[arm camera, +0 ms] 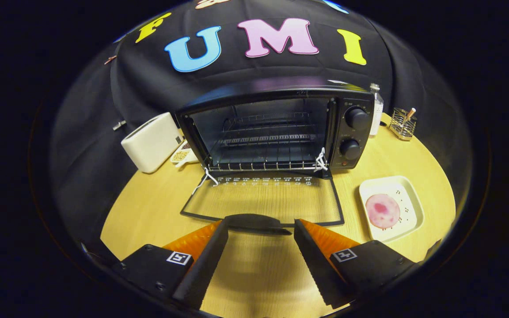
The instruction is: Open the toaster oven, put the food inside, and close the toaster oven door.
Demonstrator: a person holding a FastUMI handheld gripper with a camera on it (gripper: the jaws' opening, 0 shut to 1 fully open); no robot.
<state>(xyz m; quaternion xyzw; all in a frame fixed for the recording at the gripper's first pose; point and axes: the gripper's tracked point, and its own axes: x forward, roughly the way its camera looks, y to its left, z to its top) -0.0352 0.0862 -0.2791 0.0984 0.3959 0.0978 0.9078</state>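
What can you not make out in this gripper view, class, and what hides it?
1. Small dish: partly hidden behind the oven and the white toaster; contents too small to name.
2. Bottle: partly hidden by the oven's side.
3. Door handle: both ends covered by the open tool's fingers.
4. Wire holder: contents too small to tell.
5. Food on the plate: kind unclear.

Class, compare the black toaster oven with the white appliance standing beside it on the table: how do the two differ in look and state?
The toaster oven is black; the white appliance is pale and plain. The toaster oven is larger. Its glass door lies folded down, showing wire racks, while the white appliance shows no opening. The oven has two knobs; the other shows none. Both stand on the wooden table, beyond the open gripper.
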